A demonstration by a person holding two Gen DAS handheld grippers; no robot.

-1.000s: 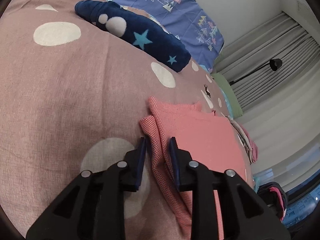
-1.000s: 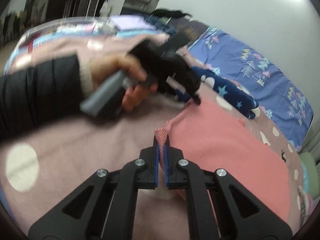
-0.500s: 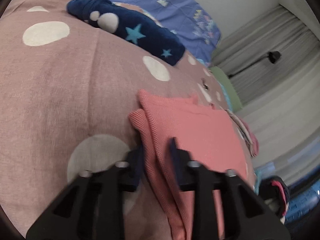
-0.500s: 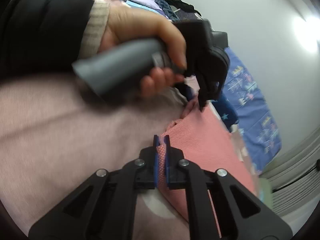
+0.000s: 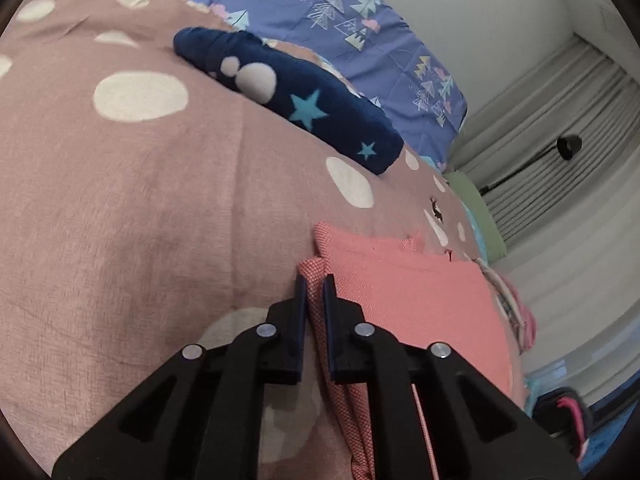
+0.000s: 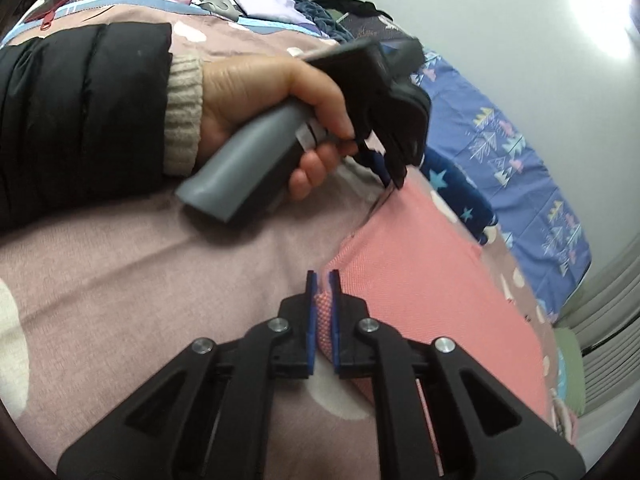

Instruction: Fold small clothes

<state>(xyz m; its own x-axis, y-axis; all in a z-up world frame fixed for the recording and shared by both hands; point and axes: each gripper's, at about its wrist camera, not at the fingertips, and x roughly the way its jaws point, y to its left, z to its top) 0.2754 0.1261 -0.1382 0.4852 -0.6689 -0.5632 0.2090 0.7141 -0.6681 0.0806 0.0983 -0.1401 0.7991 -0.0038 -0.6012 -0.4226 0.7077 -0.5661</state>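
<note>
Spread over the bed, the dusty-pink cotton cover with white dots (image 5: pixel 168 216) carries the small salmon-pink knitted garment (image 5: pixel 416 300). My left gripper (image 5: pixel 315 280) and right gripper (image 6: pixel 323 278) each pinch one edge of it — I should lift both evenly and keep the edge taut.

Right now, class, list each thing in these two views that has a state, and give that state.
Left gripper: shut on an edge of the pink garment.
Right gripper: shut on another edge of it.
Pink garment: lying partly folded on the bedspread.
Navy star blanket: rolled up, lying apart from the garment.
</note>
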